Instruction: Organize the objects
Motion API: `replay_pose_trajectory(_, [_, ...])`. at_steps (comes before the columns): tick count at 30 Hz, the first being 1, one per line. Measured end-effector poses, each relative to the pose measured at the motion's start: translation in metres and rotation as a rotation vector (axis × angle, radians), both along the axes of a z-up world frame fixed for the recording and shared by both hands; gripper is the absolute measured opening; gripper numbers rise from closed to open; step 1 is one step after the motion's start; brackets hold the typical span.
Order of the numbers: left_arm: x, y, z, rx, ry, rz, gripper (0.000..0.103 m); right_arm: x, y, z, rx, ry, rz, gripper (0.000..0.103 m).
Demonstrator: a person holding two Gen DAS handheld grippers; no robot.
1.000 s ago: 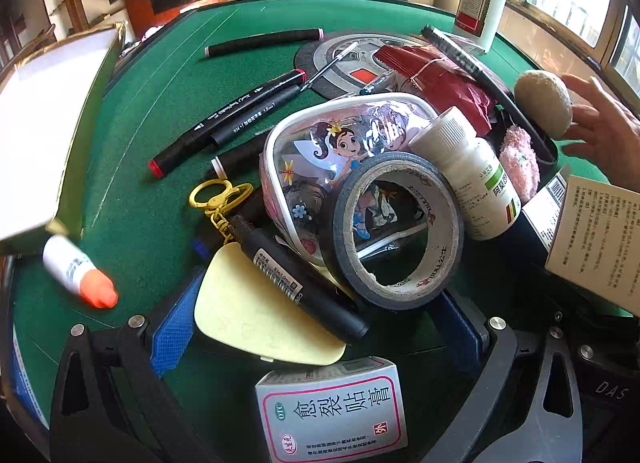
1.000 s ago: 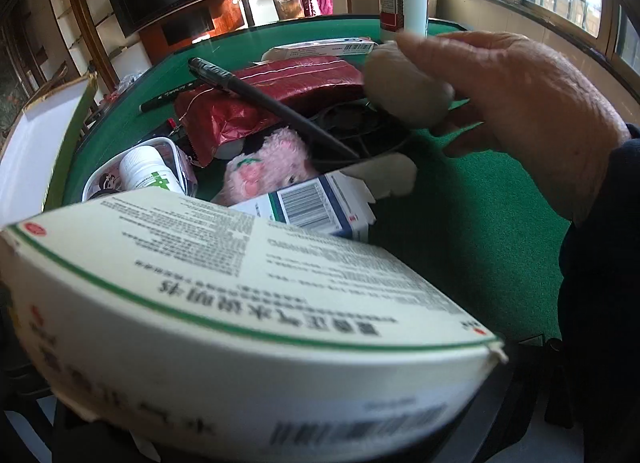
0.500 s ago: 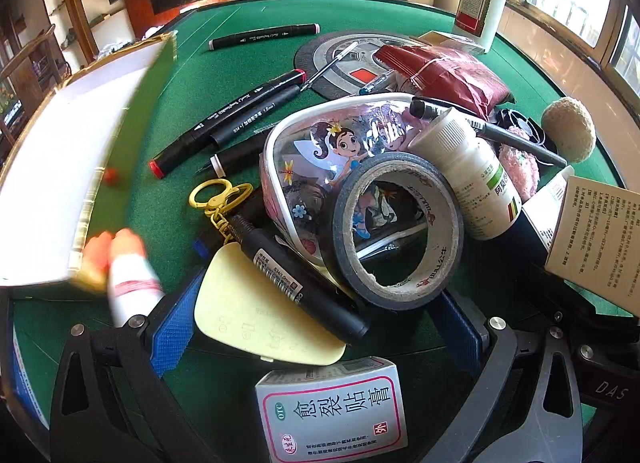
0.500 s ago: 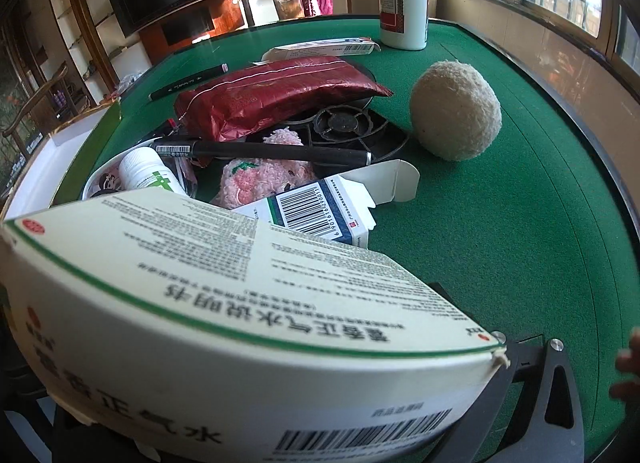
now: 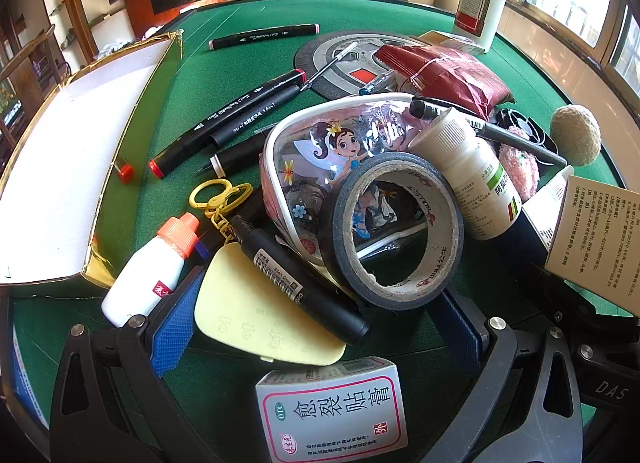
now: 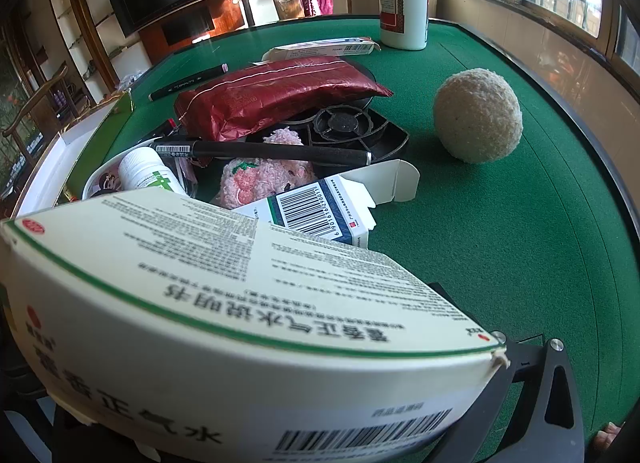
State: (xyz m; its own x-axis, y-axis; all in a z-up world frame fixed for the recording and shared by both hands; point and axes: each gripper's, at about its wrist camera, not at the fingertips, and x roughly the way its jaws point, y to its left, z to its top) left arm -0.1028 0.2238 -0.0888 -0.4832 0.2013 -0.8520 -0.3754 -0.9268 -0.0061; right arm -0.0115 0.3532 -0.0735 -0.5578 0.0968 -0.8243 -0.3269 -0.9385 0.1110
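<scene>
Green table (image 5: 240, 23) | left jaws wide, empty | right jaws' state hidden by box (image 6: 240, 323)

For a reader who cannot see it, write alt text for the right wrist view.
A large cream medicine box fills the foreground, hiding the right gripper's fingers. Behind it on the green table lie an opened barcode carton, a black pen, a red pouch and a fuzzy beige ball.

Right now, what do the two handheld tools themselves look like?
The left tool has a black frame with triangular cutouts, silver screws and blue textured fingers. White "DAS" lettering marks a black part at right. Of the right tool, only a matching black frame arm shows.
</scene>
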Motion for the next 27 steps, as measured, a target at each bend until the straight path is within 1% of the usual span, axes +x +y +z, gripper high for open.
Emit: replay_pose_trajectory(27, [-0.0025, 0.0031, -0.0001, 0.000, 0.000, -0.001, 0.103, 0.0005, -0.0003, -0.0005, -0.001, 0.000, 0.000, 0.103])
